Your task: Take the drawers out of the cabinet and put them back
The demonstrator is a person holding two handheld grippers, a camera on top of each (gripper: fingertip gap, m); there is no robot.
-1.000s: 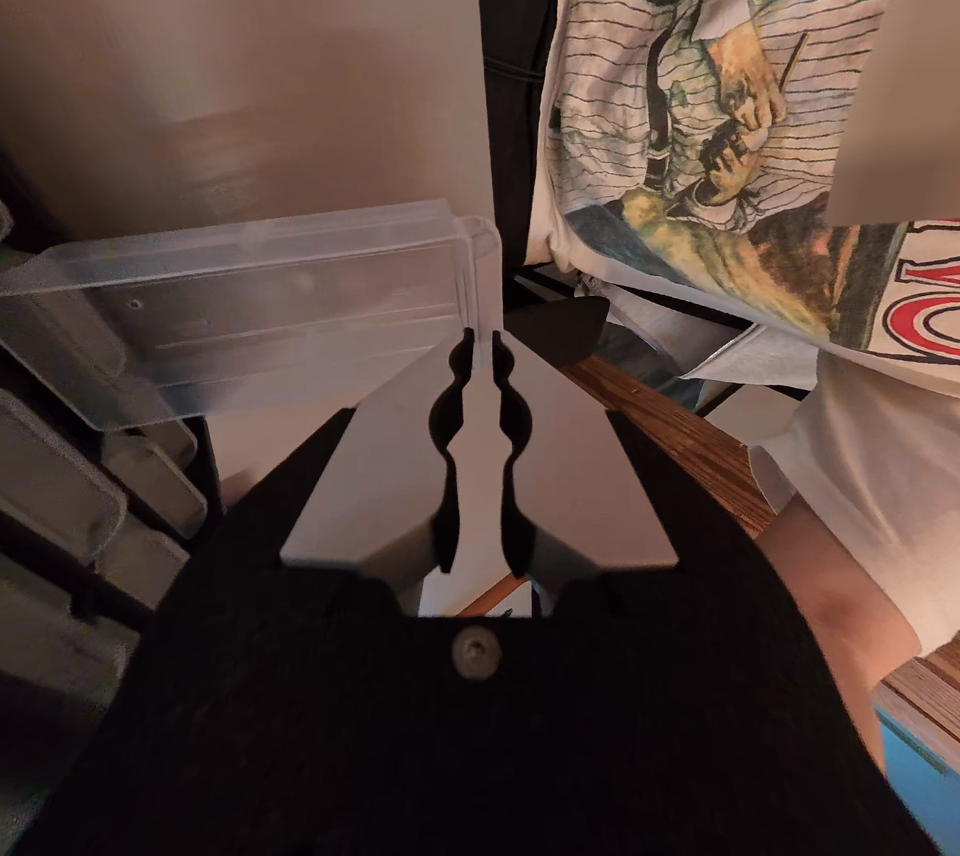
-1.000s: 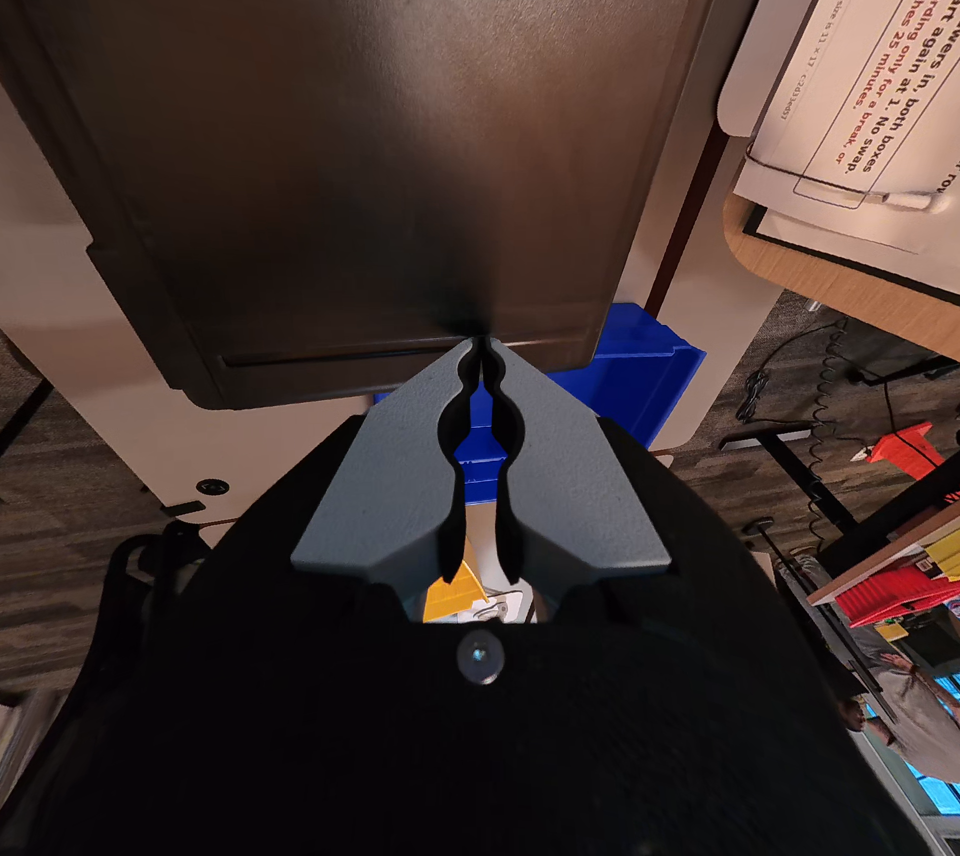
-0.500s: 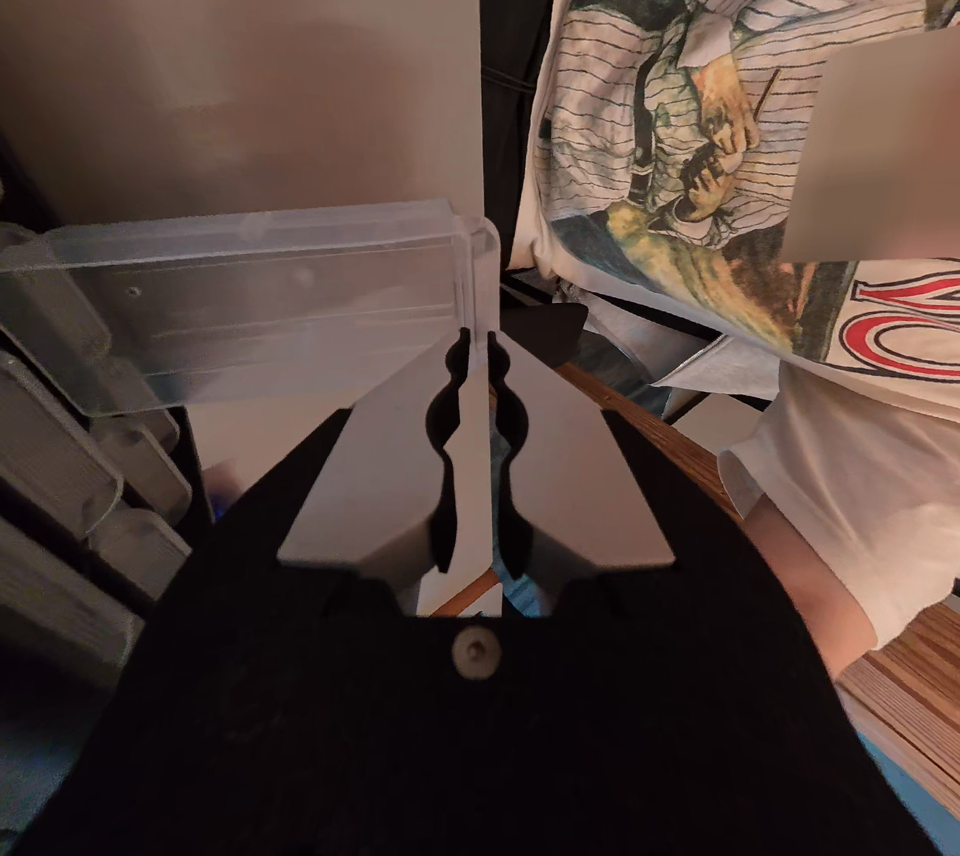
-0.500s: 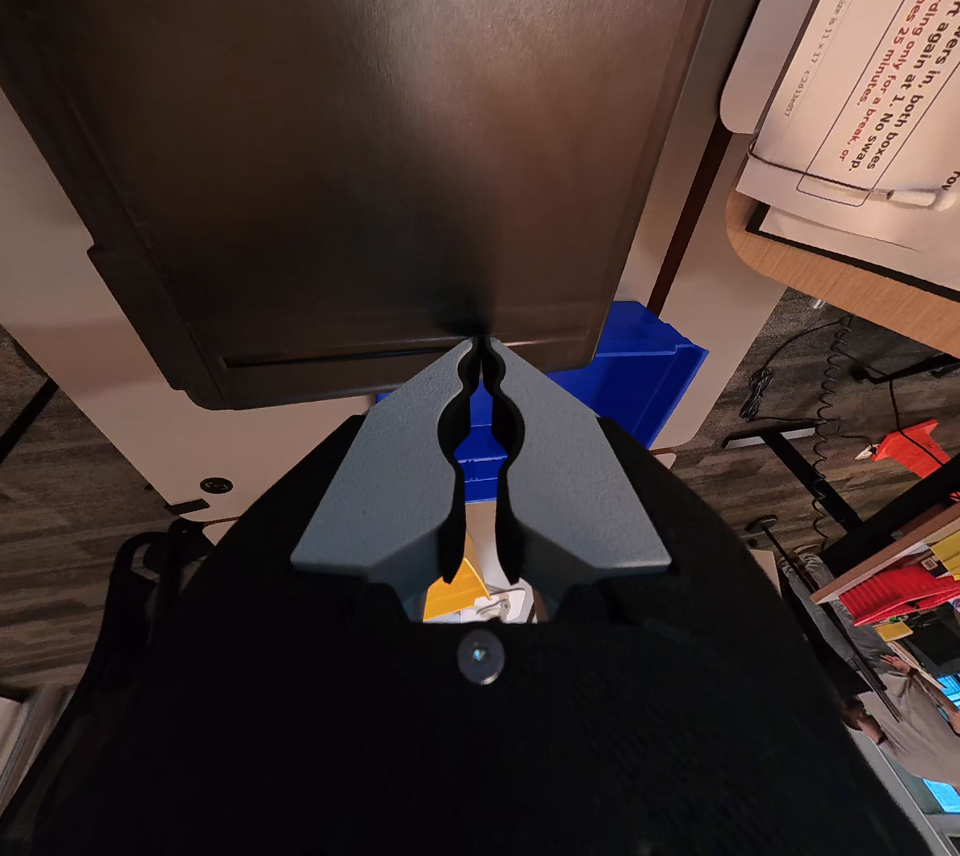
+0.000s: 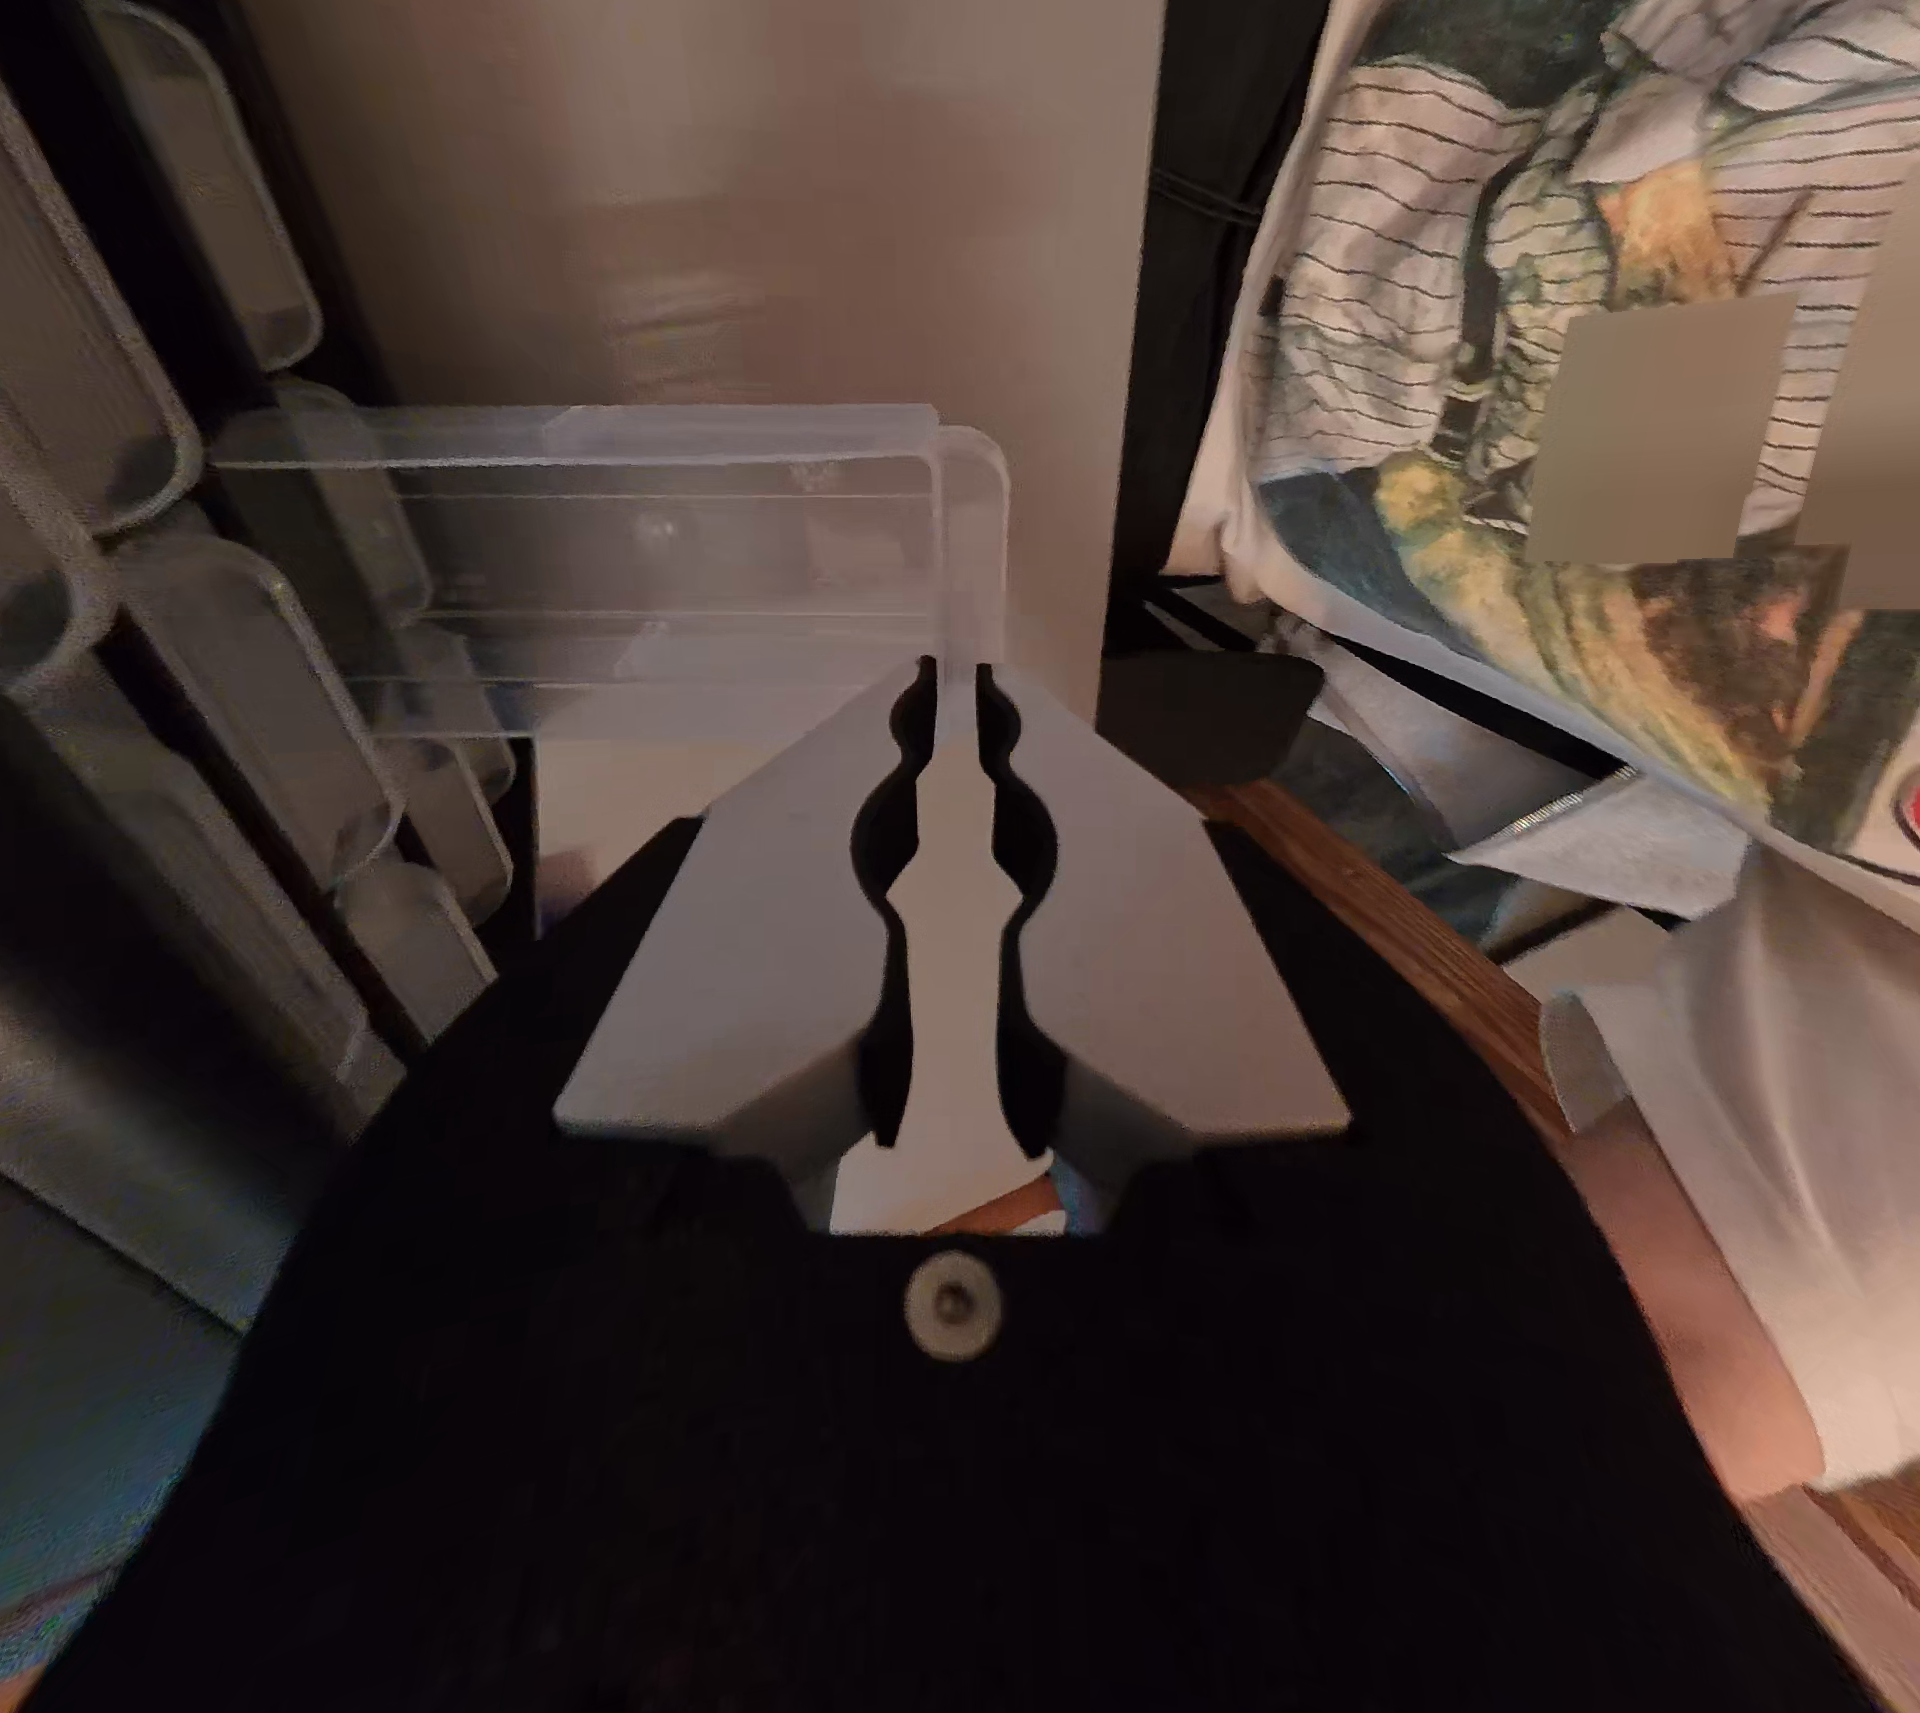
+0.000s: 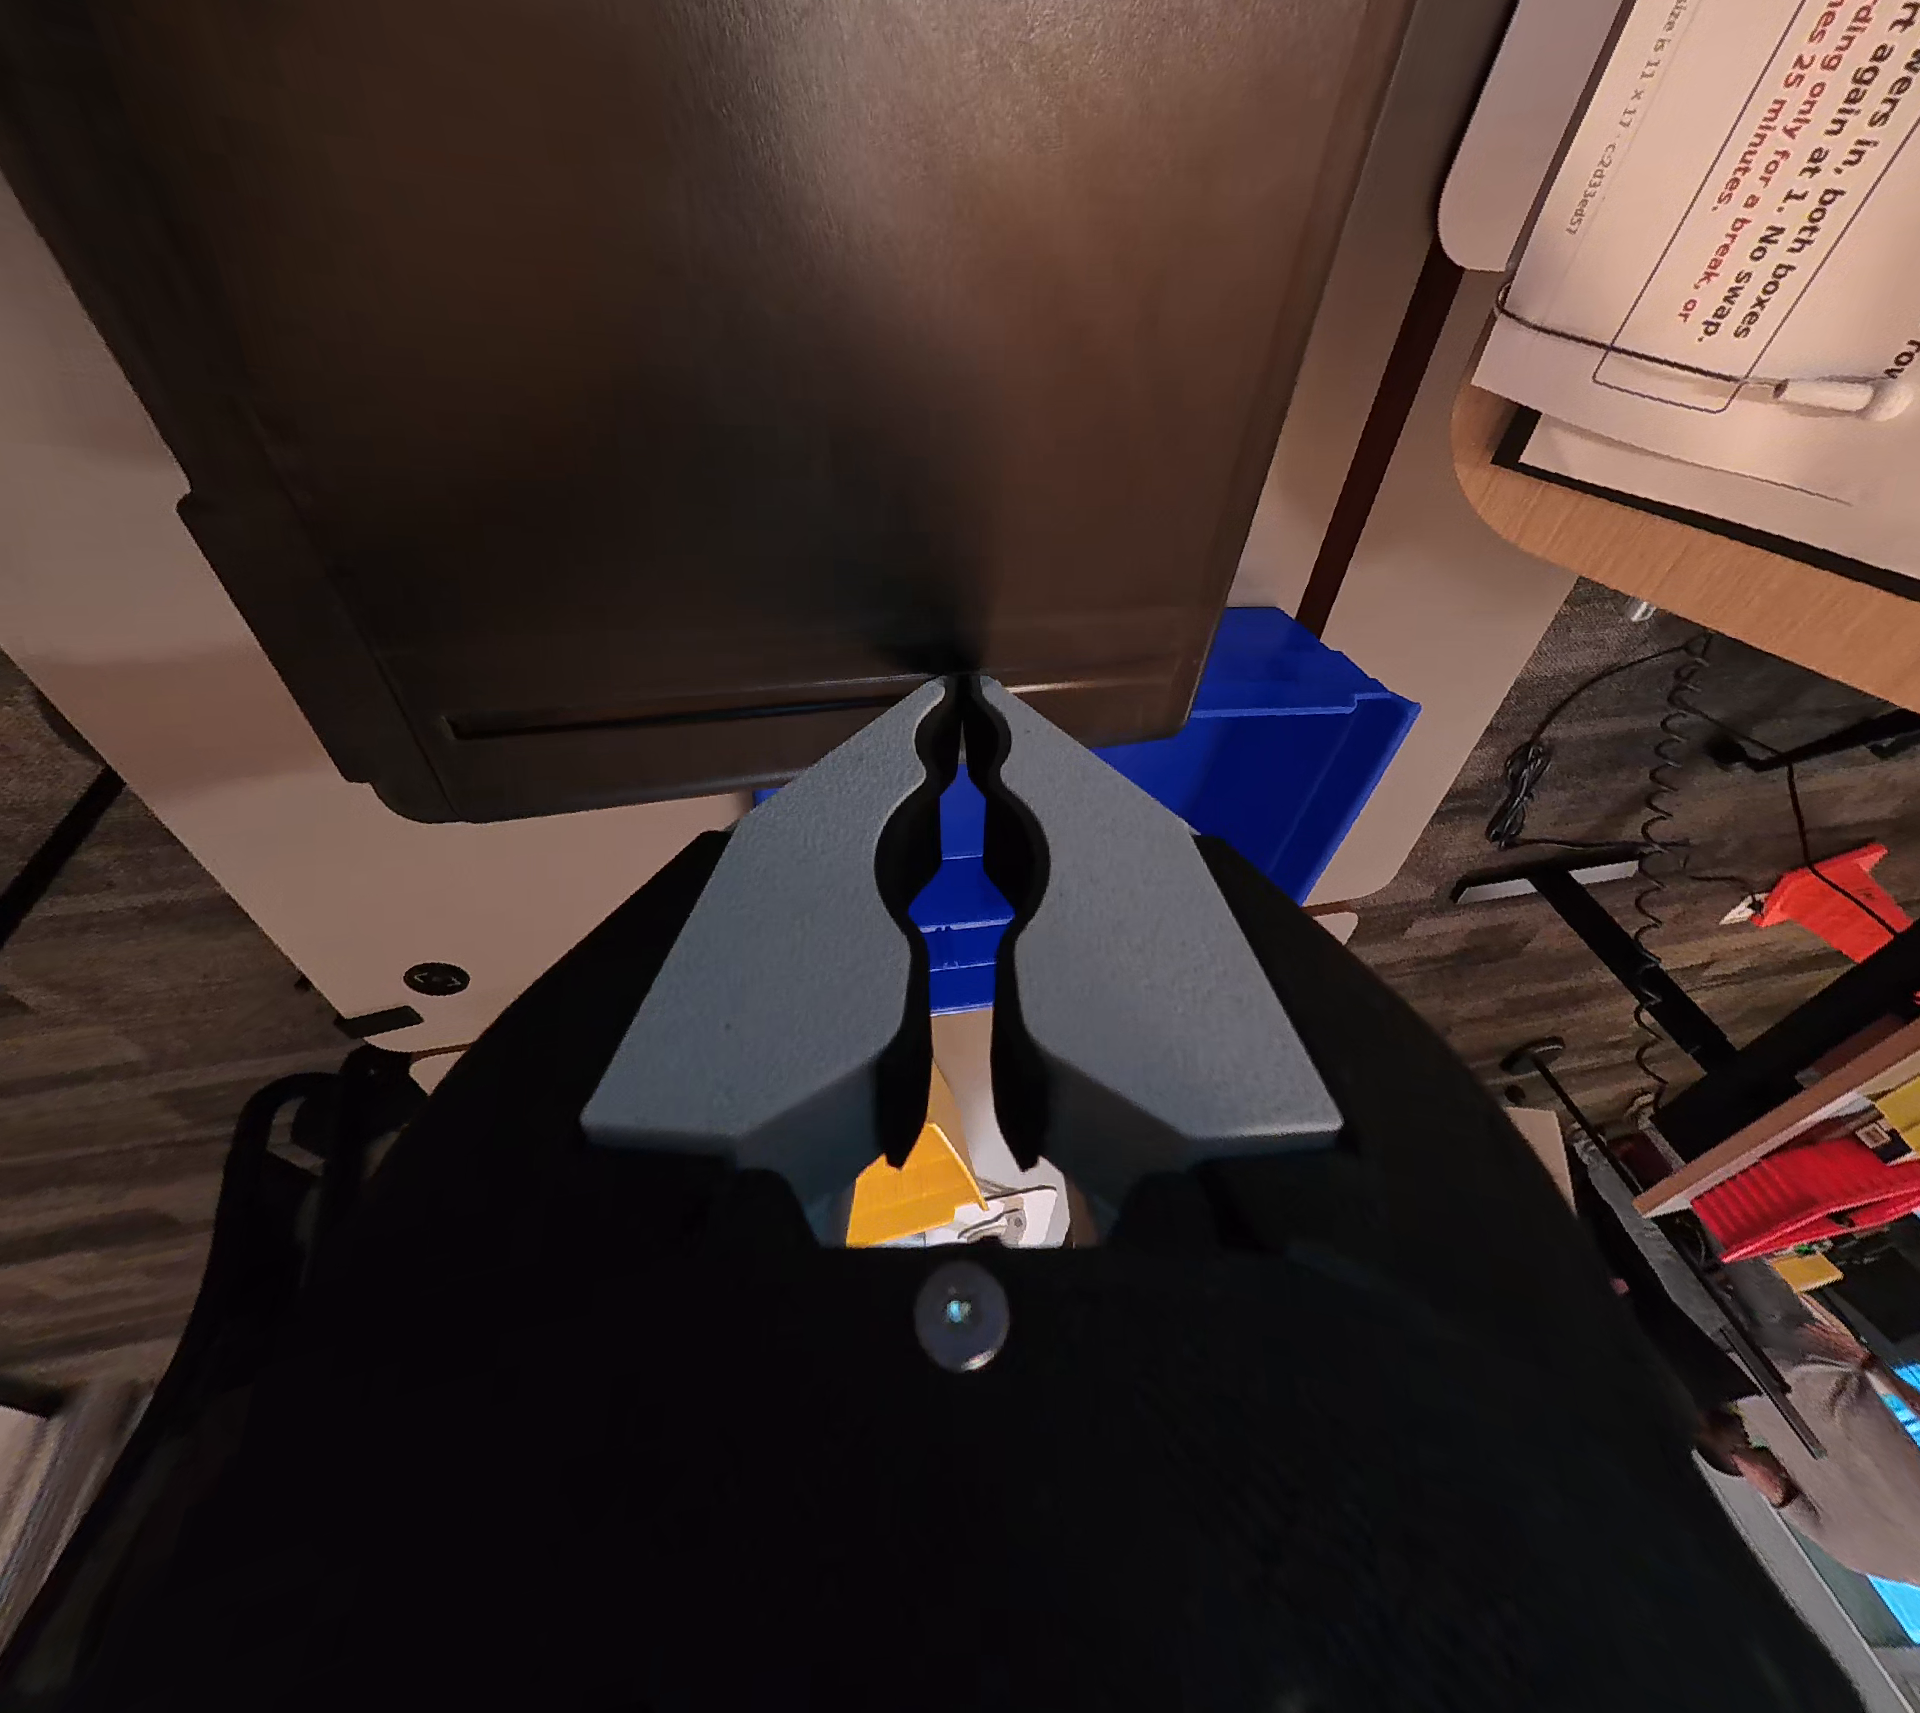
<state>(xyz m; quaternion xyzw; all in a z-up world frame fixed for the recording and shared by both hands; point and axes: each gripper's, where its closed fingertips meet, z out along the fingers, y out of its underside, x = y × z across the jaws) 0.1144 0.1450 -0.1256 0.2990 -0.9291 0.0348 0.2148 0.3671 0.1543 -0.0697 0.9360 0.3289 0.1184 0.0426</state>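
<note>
Behind everything stood a pale beige wall (image 5: 727, 105). My left gripper (image 5: 956, 676) was clamped on the front lip of a clear plastic drawer (image 5: 623, 562), partway into its slot in the cabinet (image 5: 125, 728) among rounded, see-through fronts. My right gripper (image 6: 961, 684) was pinched on the matte black cabinet's edge (image 6: 727, 209), I judged to steady it.

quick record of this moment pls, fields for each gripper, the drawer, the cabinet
left gripper: shut on the front lip of the clear drawer
right gripper: shut on the edge of the black cabinet
drawer state: pulled partly out of its slot, looks empty
other drawers: seated in the cabinet
background: blue bin behind the cabinet
</note>
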